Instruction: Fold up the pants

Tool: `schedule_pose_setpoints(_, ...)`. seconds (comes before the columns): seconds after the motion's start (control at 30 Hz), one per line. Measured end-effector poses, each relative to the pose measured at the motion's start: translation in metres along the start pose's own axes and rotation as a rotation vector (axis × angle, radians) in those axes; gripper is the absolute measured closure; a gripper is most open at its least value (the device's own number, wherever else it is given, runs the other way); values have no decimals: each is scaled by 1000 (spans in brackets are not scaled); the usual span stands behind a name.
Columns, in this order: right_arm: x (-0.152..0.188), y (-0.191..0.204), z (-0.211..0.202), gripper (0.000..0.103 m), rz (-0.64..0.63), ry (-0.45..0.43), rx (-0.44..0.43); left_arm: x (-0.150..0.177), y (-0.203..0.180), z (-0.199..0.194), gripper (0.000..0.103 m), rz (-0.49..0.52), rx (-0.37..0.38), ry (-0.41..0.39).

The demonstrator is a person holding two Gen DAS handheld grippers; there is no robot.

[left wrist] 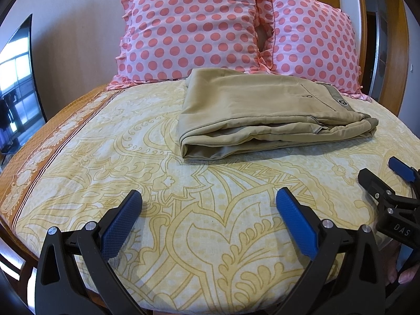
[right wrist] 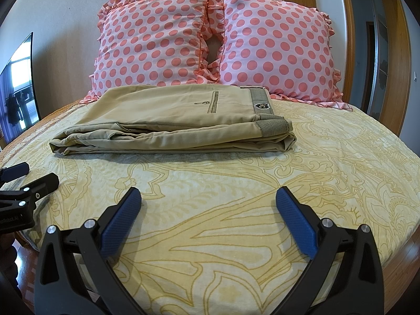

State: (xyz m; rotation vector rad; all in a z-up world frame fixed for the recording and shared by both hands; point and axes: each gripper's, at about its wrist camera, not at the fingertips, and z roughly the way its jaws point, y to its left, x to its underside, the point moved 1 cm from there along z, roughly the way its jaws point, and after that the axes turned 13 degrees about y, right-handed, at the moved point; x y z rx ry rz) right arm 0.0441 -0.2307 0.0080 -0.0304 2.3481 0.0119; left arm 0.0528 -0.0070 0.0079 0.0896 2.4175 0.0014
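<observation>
Blue-padded fingers (left wrist: pixel 123 225) of the left gripper (left wrist: pixel 210 210) are filling the near edge of the left wrist view, spread wide apart and holding nothing, hovering over the yellow patterned bedspread (left wrist: pixel 162 183). Likewise, the right gripper (right wrist: pixel 208 210) is standing with its fingers (right wrist: pixel 294 223) released and gaping, nothing between them, over the near part of the bed. Each gripper is showing at the edge of the other's view: the right one at the near right of the left wrist view, the left one at the near left of the right wrist view. Farther out, the khaki pants (right wrist: pixel 170 123) are lying folded into a flat stacked bundle on the bedspread, well apart from both grippers, with the striped waistband (right wrist: pixel 262 105) and its dark badge pointing to the right and the folded edge to the left. Just beyond the pants, two pink pillows (right wrist: pixel 152 44) with red polka dots are leaning against the far wall, side by side, the pants' far edge nearly touching them. At the far left, a dark screen (right wrist: pixel 18 86) is reflecting a window.
</observation>
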Motion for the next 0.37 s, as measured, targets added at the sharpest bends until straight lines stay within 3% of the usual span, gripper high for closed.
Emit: schedule_pose_setpoints(0.37, 0, 0, 0, 2, 0, 0, 0, -1, -1, 1, 1, 3, 1, -12)
